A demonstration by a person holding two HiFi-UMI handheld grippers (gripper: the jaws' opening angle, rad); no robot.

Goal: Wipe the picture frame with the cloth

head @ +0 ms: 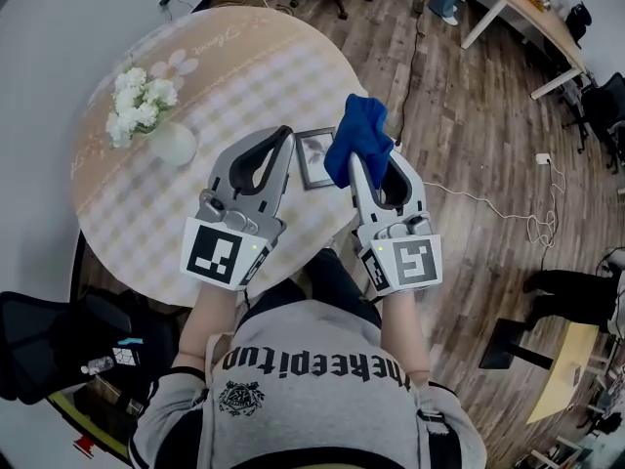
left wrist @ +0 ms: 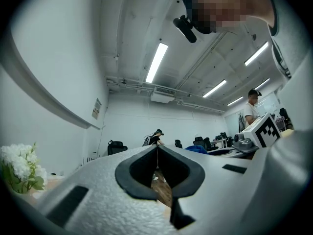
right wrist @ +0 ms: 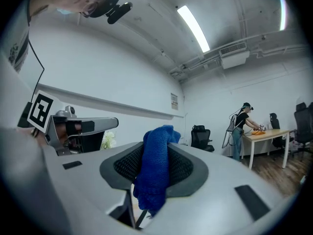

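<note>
A small dark-edged picture frame (head: 312,157) lies flat on the round table (head: 195,96), between my two grippers. The blue cloth (head: 358,137) is bunched up and pinched in my right gripper (head: 354,160), just right of the frame and overlapping its right edge. In the right gripper view the cloth (right wrist: 155,173) fills the gap between the jaws and hangs below them. My left gripper (head: 285,133) is shut with nothing in it, its tip just left of the frame; its jaws (left wrist: 157,149) meet in a closed seam. Both grippers point upward, off the table.
A pale vase of white flowers (head: 146,110) stands on the table's left side. The table edge curves close to the frame's right. Wooden floor with a white cable (head: 488,203) lies to the right. A desk (head: 527,13) and office chairs stand far right.
</note>
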